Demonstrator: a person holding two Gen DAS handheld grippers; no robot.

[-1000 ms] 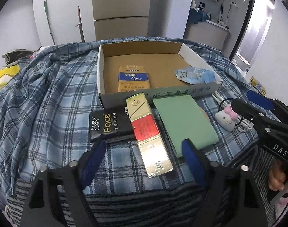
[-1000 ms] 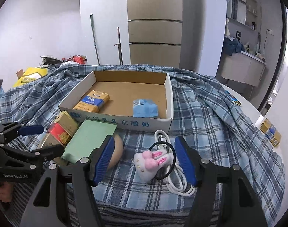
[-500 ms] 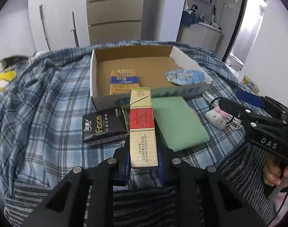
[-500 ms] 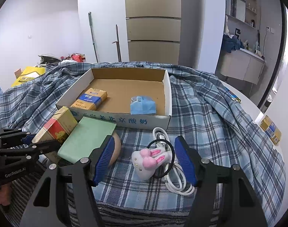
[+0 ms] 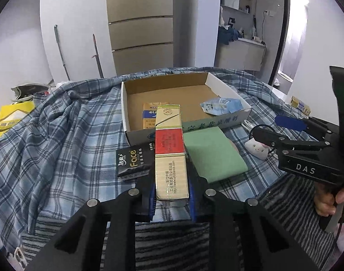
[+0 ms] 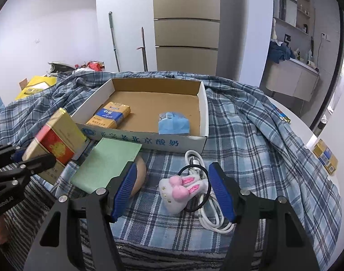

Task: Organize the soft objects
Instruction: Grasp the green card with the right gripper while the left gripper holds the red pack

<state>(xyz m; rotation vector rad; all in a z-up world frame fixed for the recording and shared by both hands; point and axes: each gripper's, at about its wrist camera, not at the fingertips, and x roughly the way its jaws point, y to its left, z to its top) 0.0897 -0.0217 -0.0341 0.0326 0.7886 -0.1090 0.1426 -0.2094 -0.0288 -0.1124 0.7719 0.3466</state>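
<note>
The left gripper (image 5: 172, 194) is clamped on the near end of a gold-and-red carton (image 5: 170, 149), lifted off the plaid cloth (image 5: 59, 140) and pointing toward the cardboard box (image 5: 226, 90). The right gripper (image 6: 174, 190) hangs with jaws apart around a bunny plush (image 6: 181, 188) beside a white cable (image 6: 208, 214), not touching it.

A blue plaid cloth (image 6: 244, 135) covers the surface. On it lie an open cardboard box (image 6: 203, 103), a green pad (image 6: 106, 164), a black Face packet (image 5: 132, 161), a white cable (image 6: 208, 216) and what looks like a plush bunny (image 6: 181, 188).
</note>
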